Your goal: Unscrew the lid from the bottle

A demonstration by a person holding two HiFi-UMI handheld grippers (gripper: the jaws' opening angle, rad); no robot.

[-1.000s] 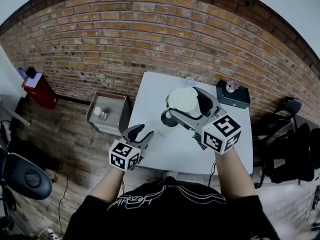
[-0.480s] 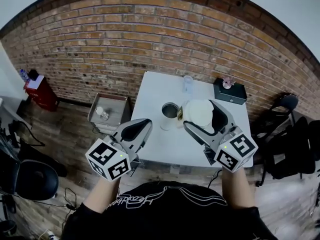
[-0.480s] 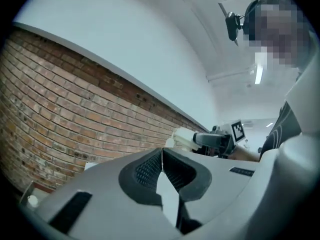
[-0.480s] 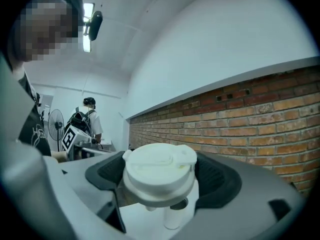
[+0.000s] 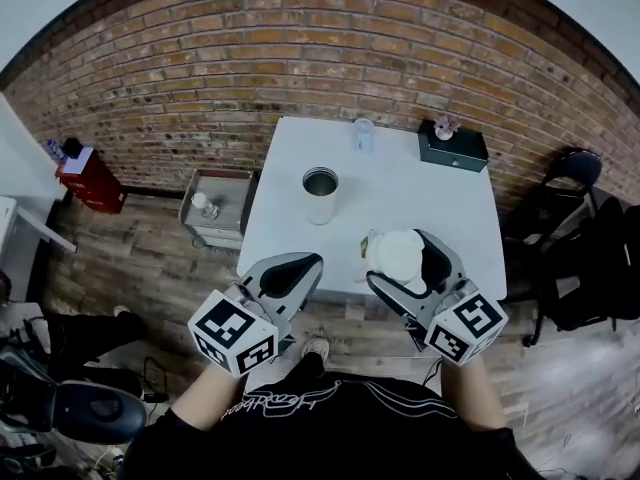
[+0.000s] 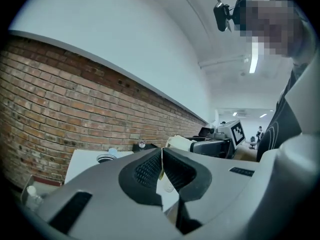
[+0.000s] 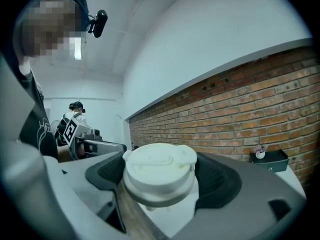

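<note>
An open metal bottle (image 5: pixel 320 196) stands upright on the white table (image 5: pixel 440 198), its rim (image 6: pixel 106 158) just showing past the left jaws. Its white lid (image 5: pixel 400 250) is off the bottle, and my right gripper (image 5: pixel 396 262) is shut on it above the table's near edge. In the right gripper view the lid (image 7: pixel 159 170) fills the gap between both black pads (image 7: pixel 216 180). My left gripper (image 5: pixel 303 266) hangs at the table's near left corner, well short of the bottle. Its jaws (image 6: pixel 162 167) are shut with nothing between them.
A clear cup (image 5: pixel 363 133) and a black box with a small flower (image 5: pixel 452 148) sit at the table's far edge by the brick wall. A grey bin (image 5: pixel 215 208) holding a small bottle stands left of the table; a chair (image 5: pixel 575 173) stands at the right.
The right gripper has carried the lid away from the bottle, back to the near table edge. The left gripper has risen, drawn back, and shut its jaws on nothing.
</note>
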